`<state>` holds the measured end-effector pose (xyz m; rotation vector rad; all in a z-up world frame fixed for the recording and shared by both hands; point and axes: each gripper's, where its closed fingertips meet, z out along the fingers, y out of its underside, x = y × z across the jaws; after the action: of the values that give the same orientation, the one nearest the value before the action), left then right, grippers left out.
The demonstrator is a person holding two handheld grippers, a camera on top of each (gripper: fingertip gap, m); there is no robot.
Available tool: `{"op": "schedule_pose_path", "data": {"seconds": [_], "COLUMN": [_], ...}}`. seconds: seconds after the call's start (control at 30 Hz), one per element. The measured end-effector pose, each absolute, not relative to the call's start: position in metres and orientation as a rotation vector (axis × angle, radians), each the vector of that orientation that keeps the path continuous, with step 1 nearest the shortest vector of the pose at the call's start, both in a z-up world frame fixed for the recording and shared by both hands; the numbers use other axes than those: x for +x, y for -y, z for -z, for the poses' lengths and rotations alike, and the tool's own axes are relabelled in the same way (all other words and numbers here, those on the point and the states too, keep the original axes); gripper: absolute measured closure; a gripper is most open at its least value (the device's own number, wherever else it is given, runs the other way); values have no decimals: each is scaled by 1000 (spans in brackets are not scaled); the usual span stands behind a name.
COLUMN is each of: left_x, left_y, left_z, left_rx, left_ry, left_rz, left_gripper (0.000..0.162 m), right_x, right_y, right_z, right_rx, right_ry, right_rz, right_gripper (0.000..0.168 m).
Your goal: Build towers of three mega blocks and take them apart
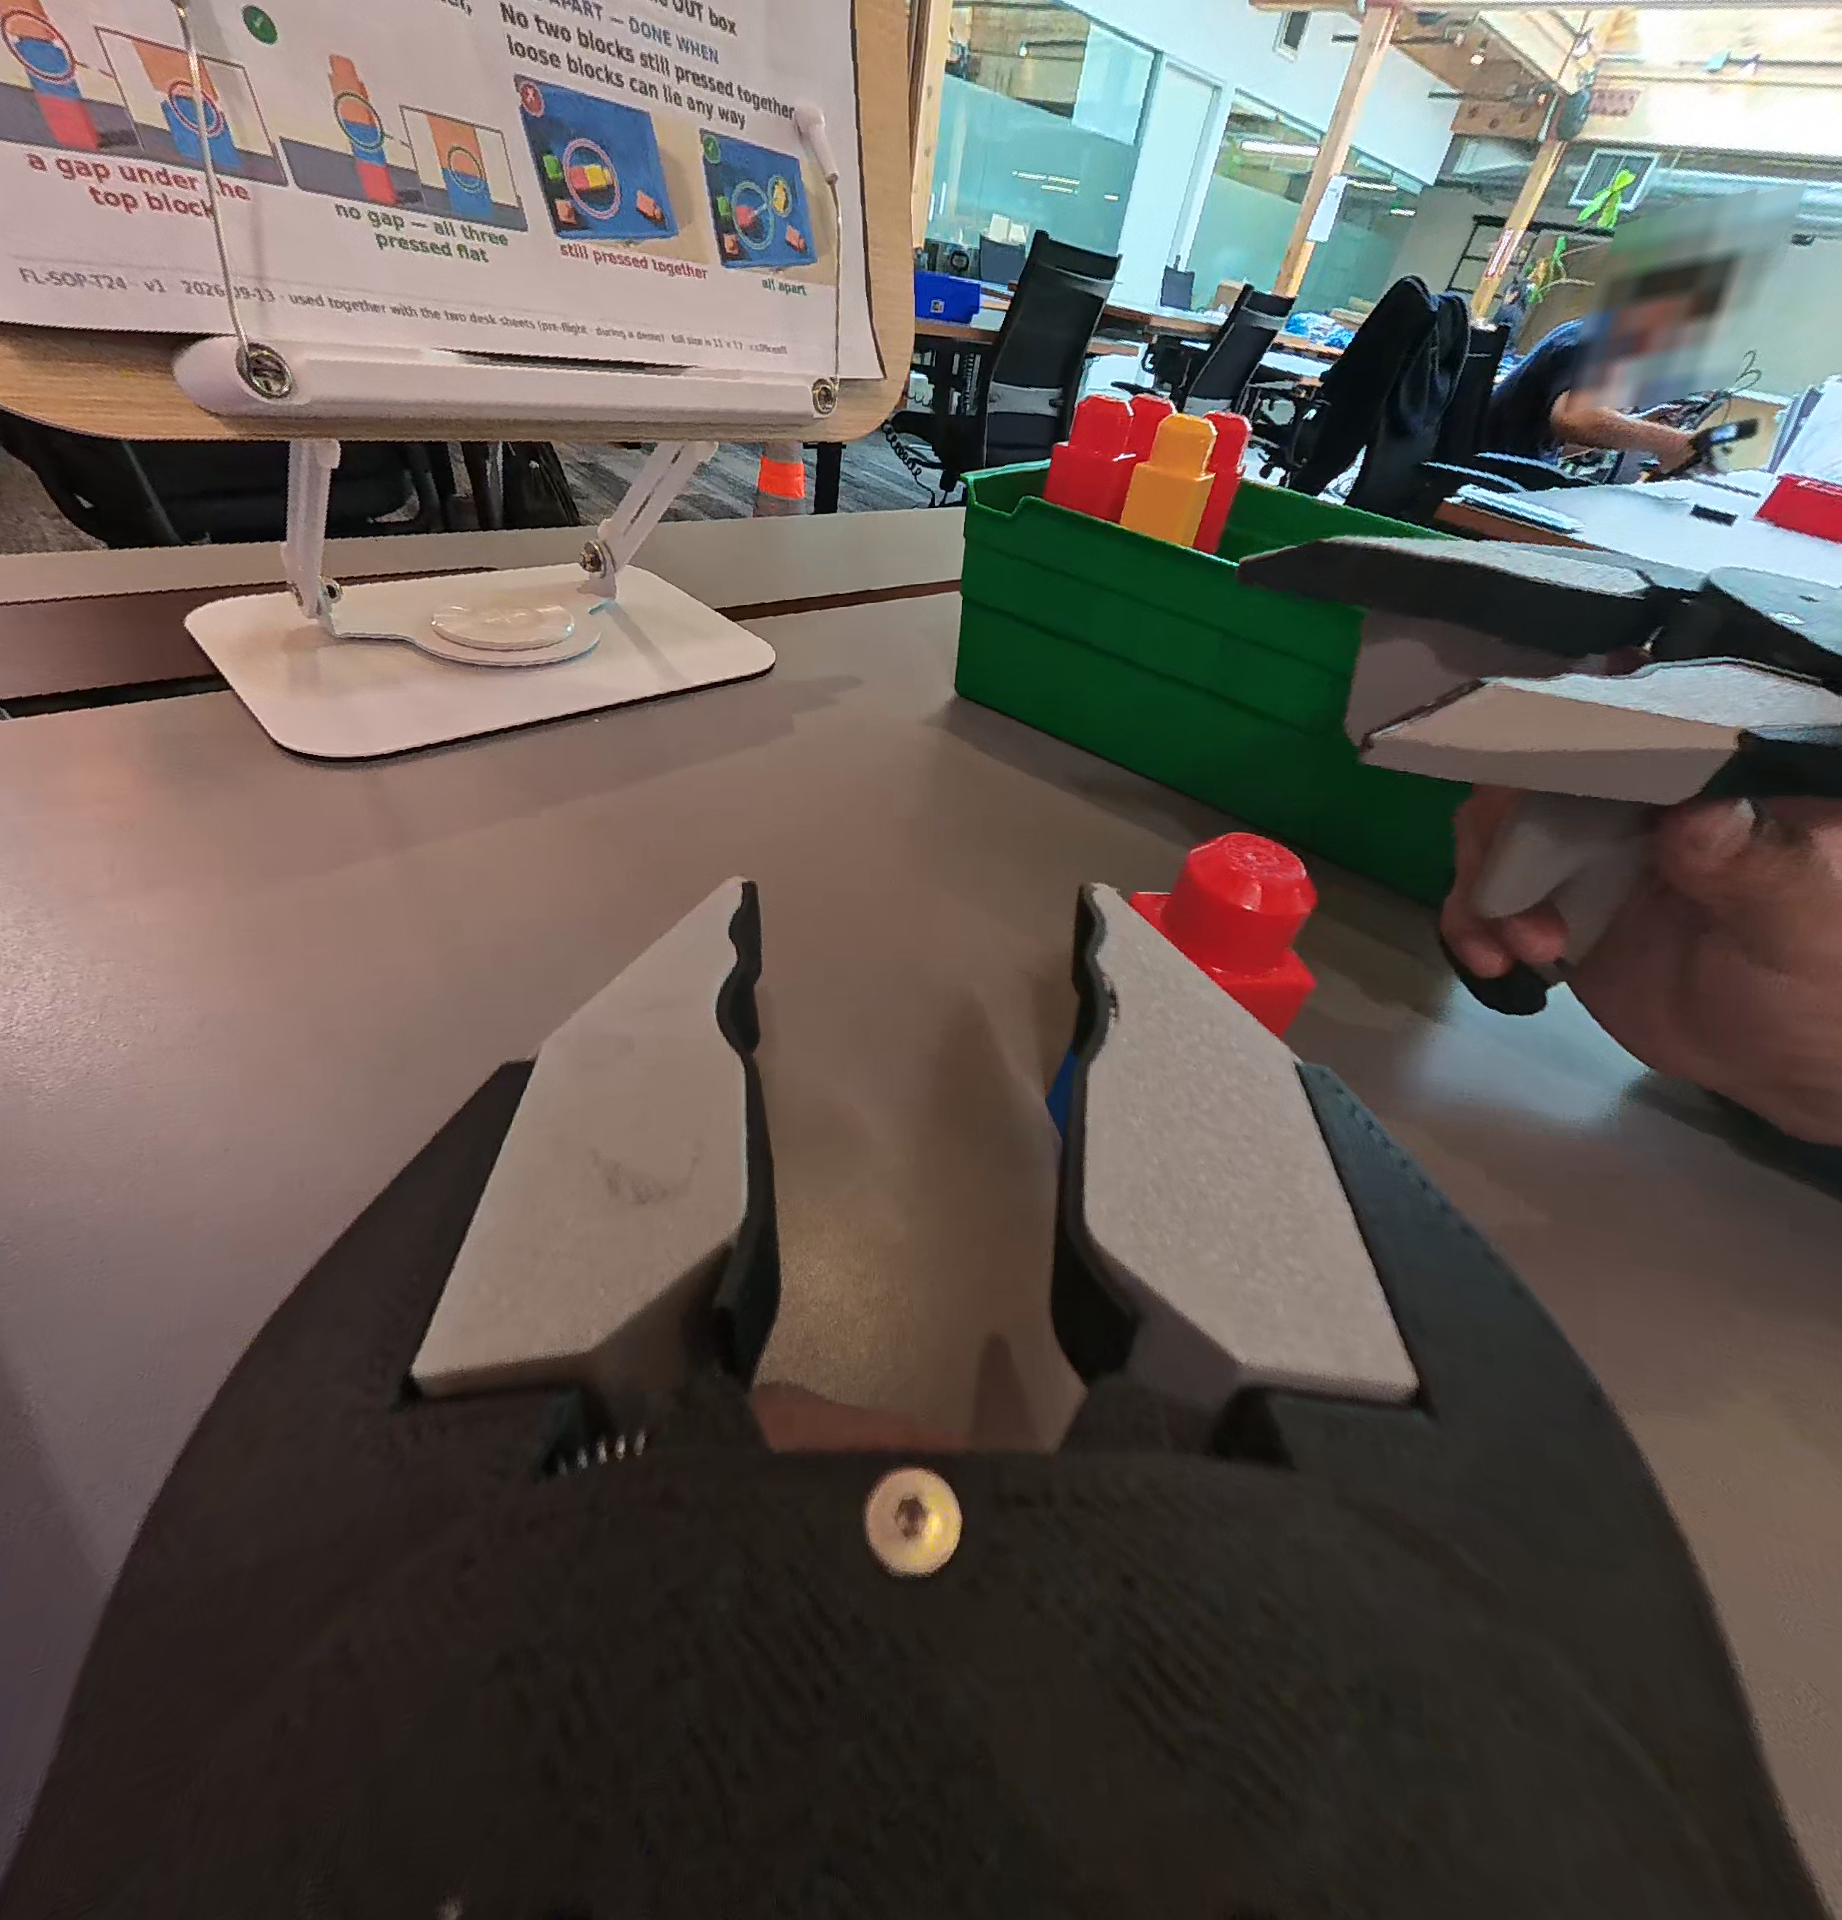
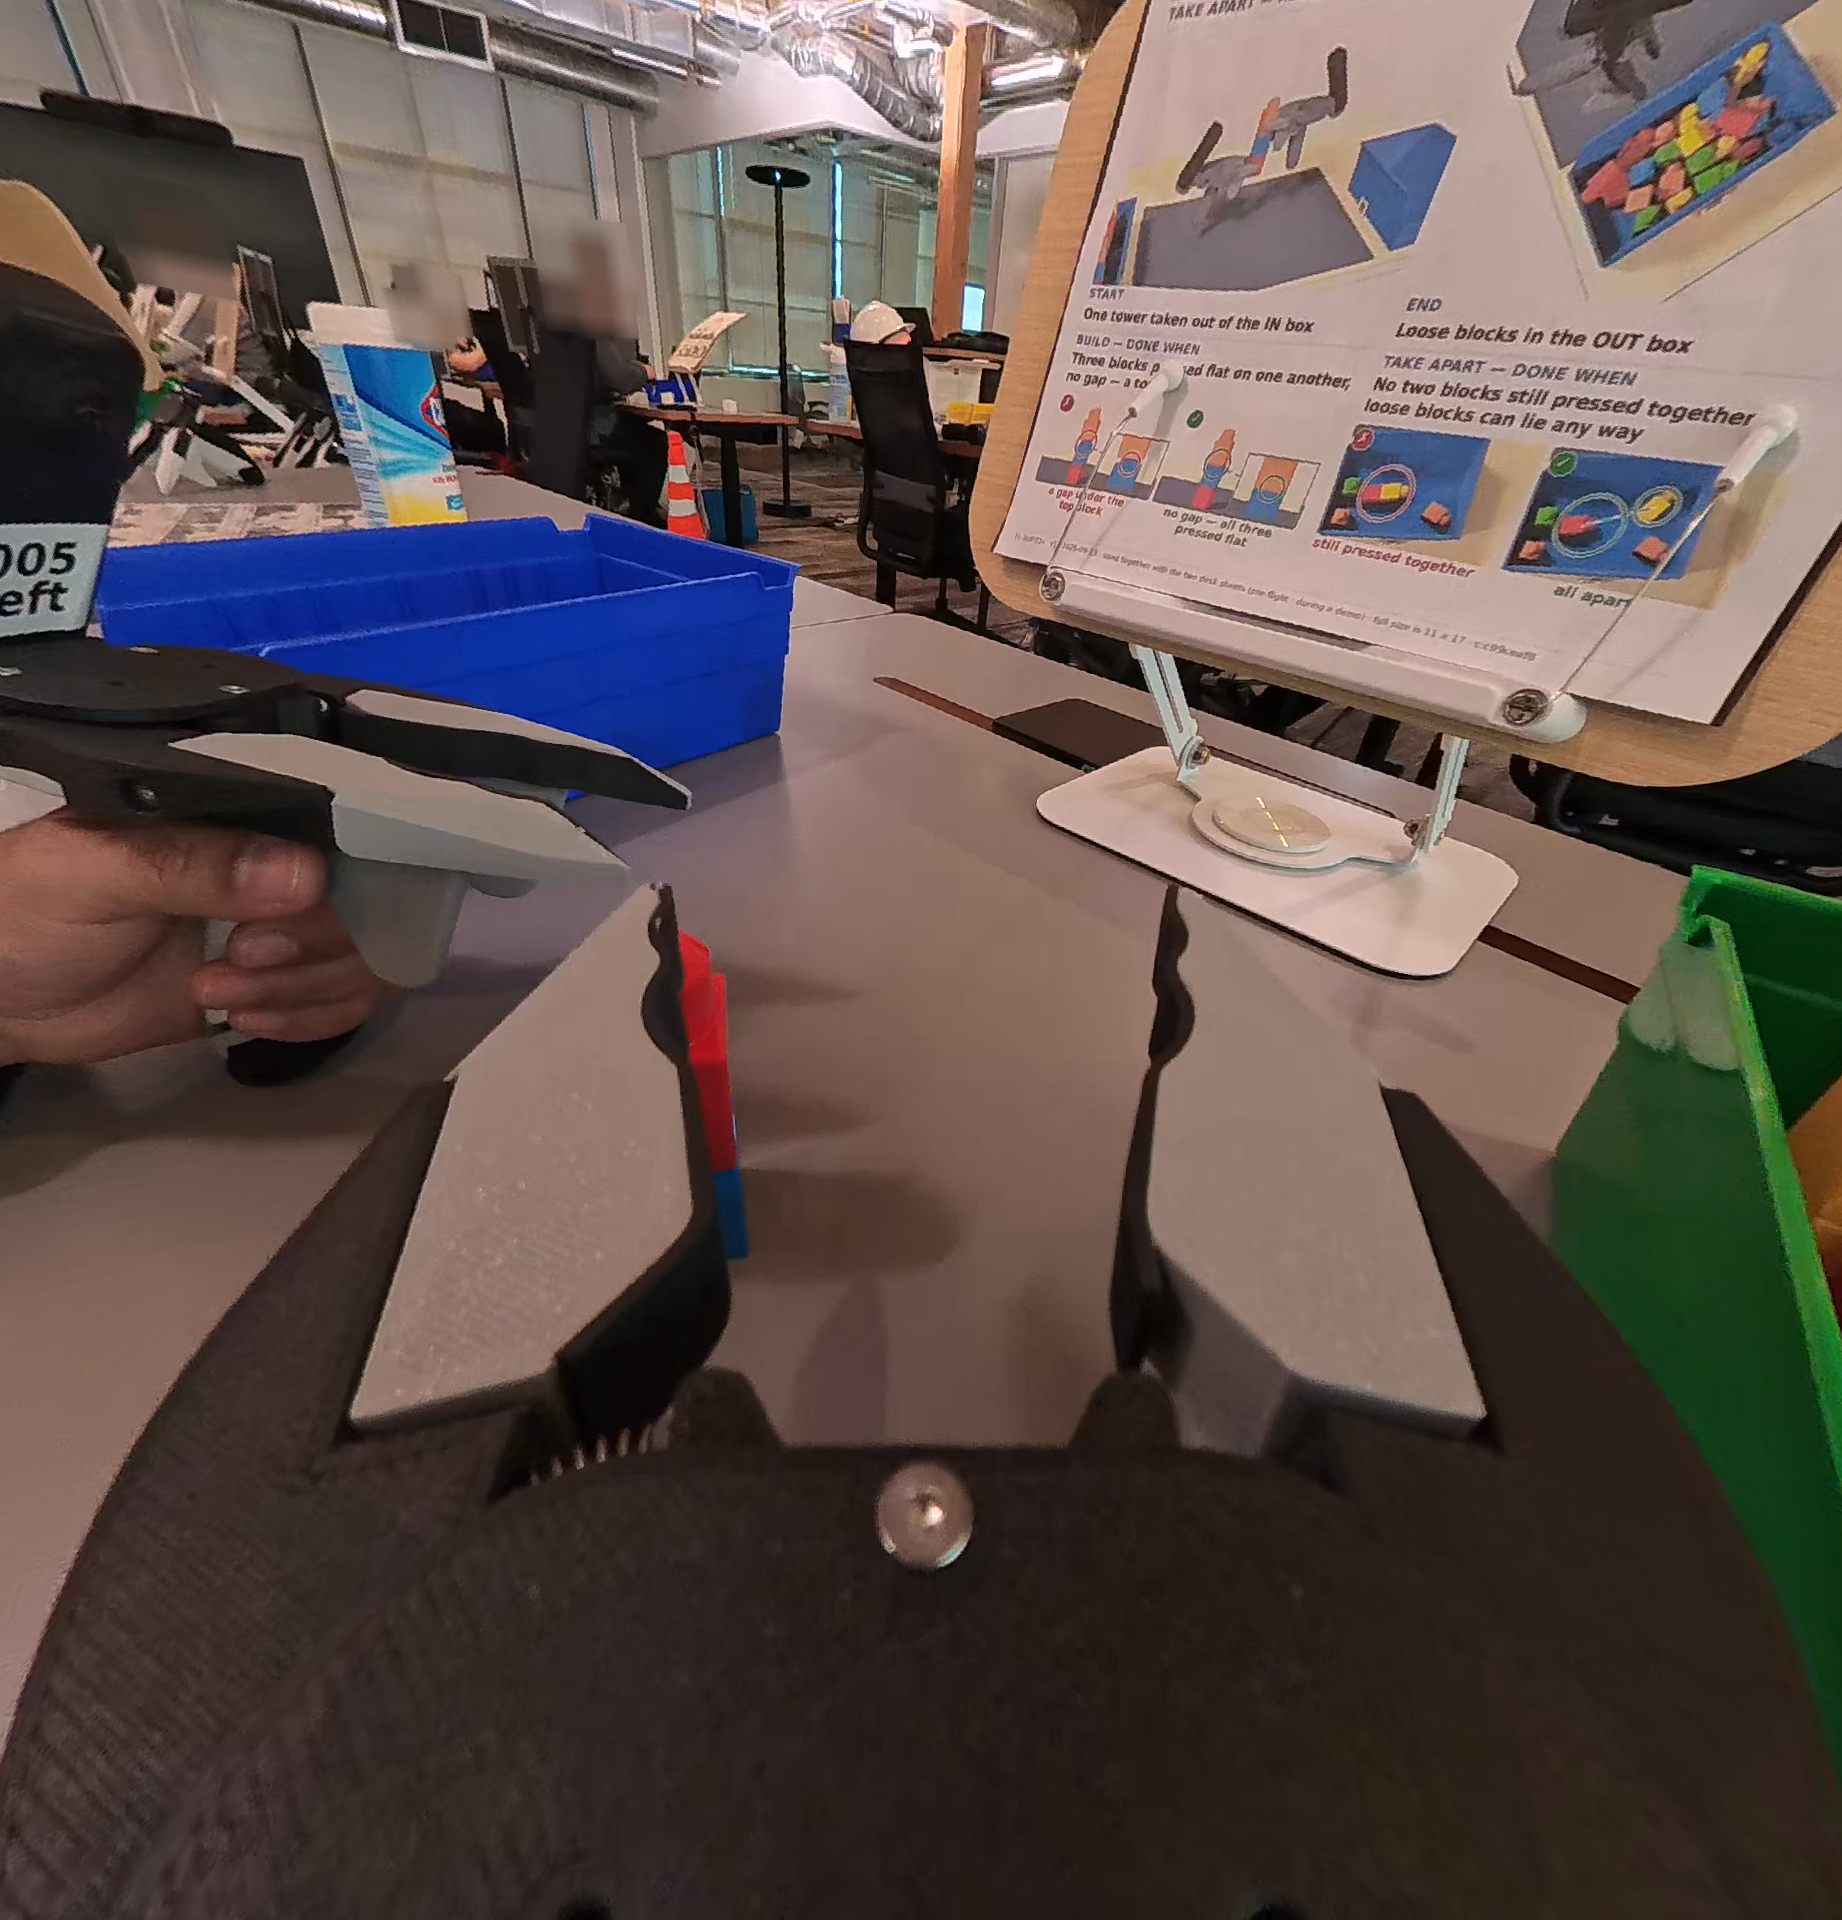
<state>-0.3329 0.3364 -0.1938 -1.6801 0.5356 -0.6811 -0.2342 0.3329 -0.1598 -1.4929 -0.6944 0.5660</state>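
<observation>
Both grippers were spread and empty; the left gripper (image 1: 912, 935) and right gripper (image 2: 912, 935) flanked the red-and-blue tower (image 2: 714, 1081) standing on the tabletop (image 1: 377, 935), likely poised to pull it apart; more blocks waited in the green bin (image 1: 1156, 665).

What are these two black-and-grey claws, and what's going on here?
They are hand-held grippers, not robot arms: a person squeezes one in each hand, and each carries a camera looking along its fingers. One picture is from the left gripper, the other from the right gripper. Both are open and hold nothing. On the grey table stands a block tower, red on top, blue below. Beside it is a green bin with more blocks, a blue bin, and an instruction sheet on a stand.
</observation>
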Motion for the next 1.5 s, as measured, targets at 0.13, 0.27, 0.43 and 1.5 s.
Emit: {"op": "schedule_pose_path", "data": {"seconds": [0.13,0.27,0.43,1.5], "left_x": [-332,-331,-330,-341], "left_y": [-336,-335,-334,-332], "left_z": [195,195,194,183], "left_rx": [-1685,-1682,-1676,-1599], "left_ry": [-540,-552,-558,-512], "left_rz": [688,679,671,665], "left_gripper": [103,103,104,110], "right_x": [-237,-236,-234,-240], "right_y": [-333,-334,-335,-325], "right_z": [163,163,162,136], "right_rx": [-1502,-1501,-1503,-1398], "right_ry": [710,704,688,705], "right_rz": [-560,-560,-567,-553], "right_gripper": [80,80,81,80]}}
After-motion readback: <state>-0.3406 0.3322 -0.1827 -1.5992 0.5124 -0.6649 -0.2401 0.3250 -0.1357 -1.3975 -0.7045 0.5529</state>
